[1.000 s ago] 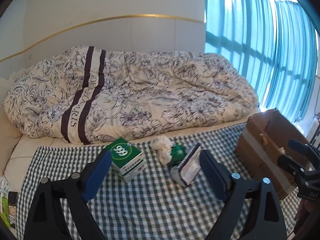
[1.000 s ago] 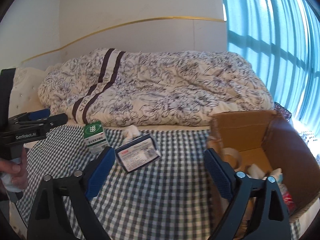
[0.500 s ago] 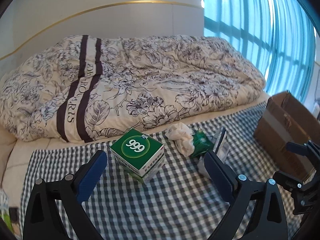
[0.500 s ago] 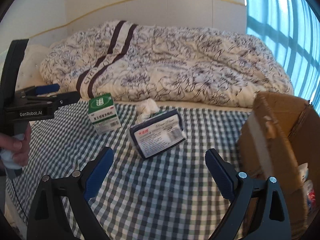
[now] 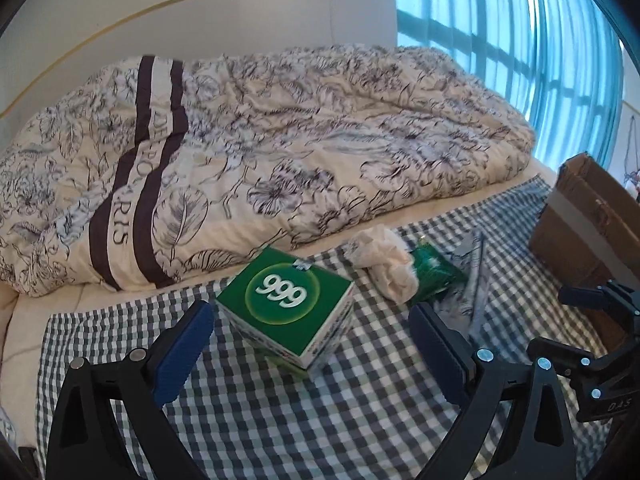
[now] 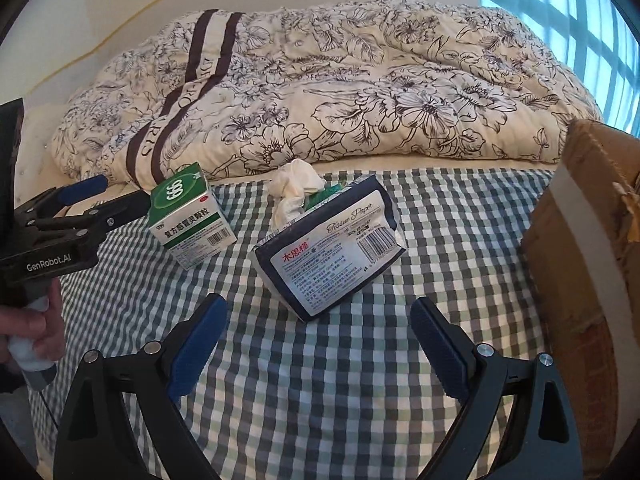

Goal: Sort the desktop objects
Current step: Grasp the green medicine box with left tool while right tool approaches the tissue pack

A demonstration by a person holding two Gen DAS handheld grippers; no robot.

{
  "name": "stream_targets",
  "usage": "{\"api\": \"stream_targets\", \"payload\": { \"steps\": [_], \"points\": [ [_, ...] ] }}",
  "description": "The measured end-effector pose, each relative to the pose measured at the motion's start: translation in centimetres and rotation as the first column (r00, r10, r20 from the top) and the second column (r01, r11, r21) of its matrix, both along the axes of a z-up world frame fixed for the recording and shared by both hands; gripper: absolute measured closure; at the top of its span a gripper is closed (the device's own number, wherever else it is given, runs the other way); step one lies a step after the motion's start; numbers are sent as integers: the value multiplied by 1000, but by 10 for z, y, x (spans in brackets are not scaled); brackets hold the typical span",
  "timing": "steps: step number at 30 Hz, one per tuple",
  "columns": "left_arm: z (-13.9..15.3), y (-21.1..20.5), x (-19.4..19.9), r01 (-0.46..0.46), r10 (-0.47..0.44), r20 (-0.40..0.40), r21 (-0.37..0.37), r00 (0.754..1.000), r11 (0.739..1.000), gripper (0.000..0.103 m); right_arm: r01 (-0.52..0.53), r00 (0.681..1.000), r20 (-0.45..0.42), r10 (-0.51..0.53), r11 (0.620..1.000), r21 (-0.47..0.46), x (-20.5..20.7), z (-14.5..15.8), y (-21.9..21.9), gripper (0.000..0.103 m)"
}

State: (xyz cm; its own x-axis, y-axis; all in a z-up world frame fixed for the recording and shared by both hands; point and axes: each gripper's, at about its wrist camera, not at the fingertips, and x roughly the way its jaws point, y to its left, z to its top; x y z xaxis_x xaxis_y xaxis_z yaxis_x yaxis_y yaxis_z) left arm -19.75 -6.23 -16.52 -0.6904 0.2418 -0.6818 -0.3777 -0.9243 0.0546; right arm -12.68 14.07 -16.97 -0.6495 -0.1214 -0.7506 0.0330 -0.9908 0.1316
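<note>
one medicine box (image 5: 286, 304), one tissue pack (image 6: 328, 246), one carton (image 6: 584, 264)

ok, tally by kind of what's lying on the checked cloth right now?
Medicine box: 1
Tissue pack: 1
Crumpled tissue: 1
Cardboard box: 1
Total: 4

Glossy printed medicine carton (image 5: 288, 308), shiny plastic tissue pack (image 6: 332, 244), woven checked cloth (image 6: 320, 380), rough corrugated cardboard box (image 6: 580, 260)
</note>
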Motion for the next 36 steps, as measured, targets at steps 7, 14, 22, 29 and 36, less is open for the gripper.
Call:
{"api": "stream_targets", "payload": {
  "steps": [7,14,22,29,36],
  "points": [
    [-15,-7,-25,-188,181,101,71,978,980,3,16,1000,14,-16,1000,12,-18,-8,-8,10],
    [-16,-2,-45,-331,314,138,133,939,934,3,5,1000,-22,-4,997,78,-29,-8,-19,10],
    [-38,6,-74,-436,398,254,113,882,893,3,-5,1000,-13,6,998,63,-43,-18,-20,10],
    [-62,10,-85,-491,451,303,68,840,868,2,6,1000,10,-6,1000,17,-52,-32,-16,10],
    [-66,16,-83,-481,463,255,9,849,877,4,23,1000,7,-23,998,58,-62,-43,-19,10]
  ]
}}
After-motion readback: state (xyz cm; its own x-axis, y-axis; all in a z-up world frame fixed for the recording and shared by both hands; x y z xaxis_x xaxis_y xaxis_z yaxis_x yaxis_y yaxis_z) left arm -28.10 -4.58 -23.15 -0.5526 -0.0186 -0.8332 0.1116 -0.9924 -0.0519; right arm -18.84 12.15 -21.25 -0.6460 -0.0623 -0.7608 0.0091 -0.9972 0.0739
